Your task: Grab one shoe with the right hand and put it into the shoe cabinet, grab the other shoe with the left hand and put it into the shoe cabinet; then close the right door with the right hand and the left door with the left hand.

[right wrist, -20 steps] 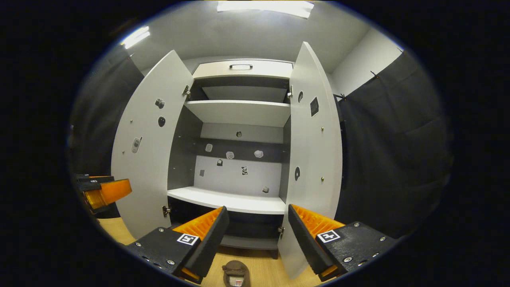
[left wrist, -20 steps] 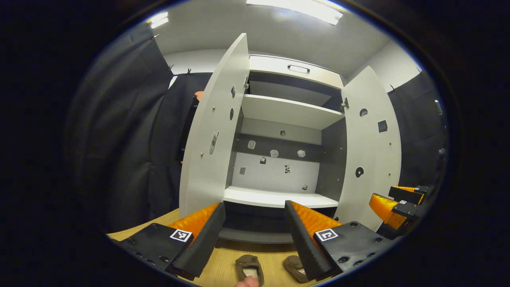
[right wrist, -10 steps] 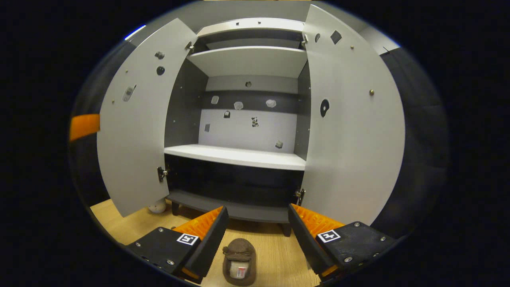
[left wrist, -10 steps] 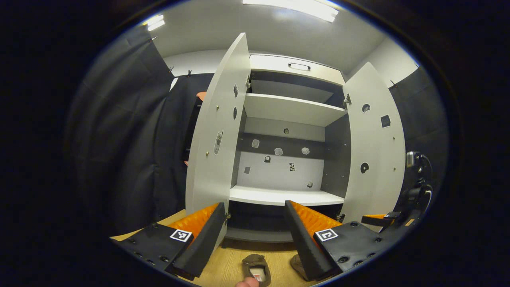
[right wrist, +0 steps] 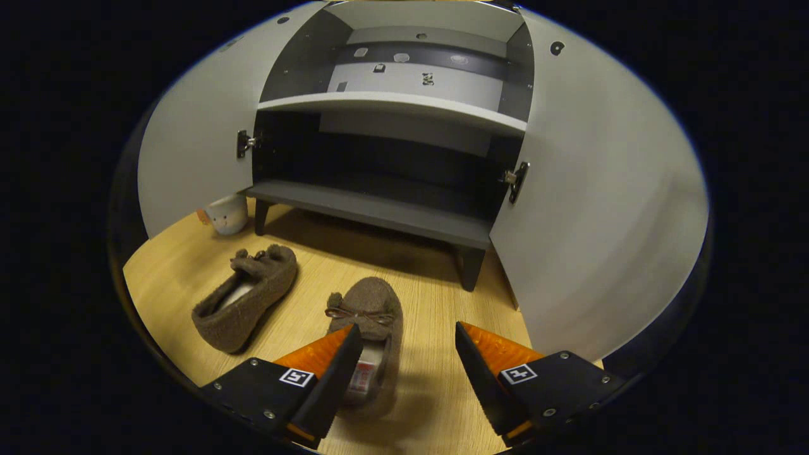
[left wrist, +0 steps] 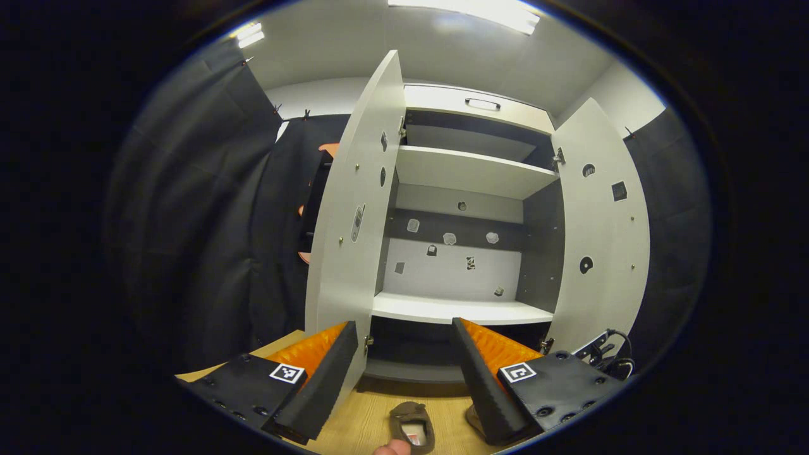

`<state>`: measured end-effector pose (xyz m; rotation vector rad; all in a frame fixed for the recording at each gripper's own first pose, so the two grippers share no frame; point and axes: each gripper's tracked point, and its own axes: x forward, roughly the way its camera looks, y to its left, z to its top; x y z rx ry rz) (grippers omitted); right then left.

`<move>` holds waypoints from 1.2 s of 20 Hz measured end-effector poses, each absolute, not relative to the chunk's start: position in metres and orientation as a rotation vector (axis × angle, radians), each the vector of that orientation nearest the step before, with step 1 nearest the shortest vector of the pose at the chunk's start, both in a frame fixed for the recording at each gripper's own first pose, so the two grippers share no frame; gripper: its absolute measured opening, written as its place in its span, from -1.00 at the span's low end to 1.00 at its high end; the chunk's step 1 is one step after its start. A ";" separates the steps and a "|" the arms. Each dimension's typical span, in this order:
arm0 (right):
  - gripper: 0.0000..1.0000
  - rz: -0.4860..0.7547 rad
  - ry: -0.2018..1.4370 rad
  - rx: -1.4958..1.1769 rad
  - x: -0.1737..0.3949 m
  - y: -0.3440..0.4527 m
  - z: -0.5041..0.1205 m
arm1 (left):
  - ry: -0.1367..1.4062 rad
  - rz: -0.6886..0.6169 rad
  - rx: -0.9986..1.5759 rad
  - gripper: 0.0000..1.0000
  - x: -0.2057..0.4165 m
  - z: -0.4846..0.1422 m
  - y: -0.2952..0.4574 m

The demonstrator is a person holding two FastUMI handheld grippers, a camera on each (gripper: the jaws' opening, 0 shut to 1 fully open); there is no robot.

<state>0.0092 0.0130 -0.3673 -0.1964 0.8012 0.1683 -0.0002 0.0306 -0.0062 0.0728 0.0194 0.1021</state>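
Right gripper view, left to right. Left door (right wrist: 189, 145): swung fully open, its lower edge above the floor. Small pale cup (right wrist: 224, 215): set on the wooden floor (right wrist: 442, 404) beside the cabinet's front left leg. Left shoe (right wrist: 246, 297): brown and fuzzy, laid on the floor at an angle, well apart from the right gripper (right wrist: 404, 373). Right shoe (right wrist: 373, 341): same kind, toe pointed at the shoe cabinet (right wrist: 379, 215); its heel end is partly covered by the gripper's left finger, the other finger being held off to its right over bare floor. Right gripper: jaws spread wide, nothing clasped. Bottom compartment: dark, unoccupied, open across its full width. Right door (right wrist: 600, 208): swung open, close beside the gripper's right finger.

Left gripper view. Left gripper (left wrist: 404, 373): jaws spread wide, nothing held, raised before the cabinet. One shoe (left wrist: 412, 426) is seen on the floor below, between the fingers.
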 end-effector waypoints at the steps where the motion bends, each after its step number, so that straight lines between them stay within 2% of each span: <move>1: 0.82 0.169 0.818 -0.207 0.005 0.010 -0.377 | 0.022 0.102 0.072 0.93 -0.001 -0.007 0.031; 5: 0.80 0.183 0.890 -0.238 0.007 0.010 -0.413 | 0.031 0.100 0.077 0.93 0.001 -0.010 0.031; 6: 0.80 0.192 0.892 -0.222 0.012 0.013 -0.419 | 0.030 0.100 0.078 0.99 0.001 -0.011 0.031; 7: 0.79 0.201 0.889 -0.212 0.016 0.016 -0.424 | 0.029 0.101 0.077 0.93 0.001 -0.010 0.031; 11: 0.62 0.222 0.901 -0.189 0.033 0.021 -0.446 | 0.033 0.098 0.077 0.87 0.004 -0.012 0.029; 13: 0.41 0.209 0.925 -0.179 0.034 0.019 -0.457 | 0.033 0.098 0.082 0.93 0.003 -0.013 0.028; 14: 0.22 0.215 0.925 -0.144 0.034 0.025 -0.458 | 0.032 0.100 0.088 0.87 0.004 -0.012 0.029; 15: 0.09 0.217 0.920 -0.125 0.033 0.029 -0.461 | 0.029 0.102 0.094 0.93 0.003 -0.012 0.030; 16: -0.22 0.228 0.914 -0.136 0.031 0.031 -0.462 | 0.024 0.105 0.099 0.93 0.003 -0.010 0.030; 18: -0.47 0.238 0.879 -0.175 0.034 0.033 -0.459 | 0.023 0.108 0.100 0.93 0.004 -0.011 0.031; 20: -0.60 0.209 0.867 -0.204 0.036 0.028 -0.460 | 0.025 0.109 0.098 0.93 0.003 -0.012 0.031; 22: -0.89 0.197 0.874 -0.184 0.037 0.030 -0.459 | 0.025 0.109 0.096 0.93 0.004 -0.012 0.031; 24: -0.92 0.186 0.874 -0.186 0.039 0.027 -0.457 | 0.027 0.106 0.096 0.93 0.004 -0.013 0.030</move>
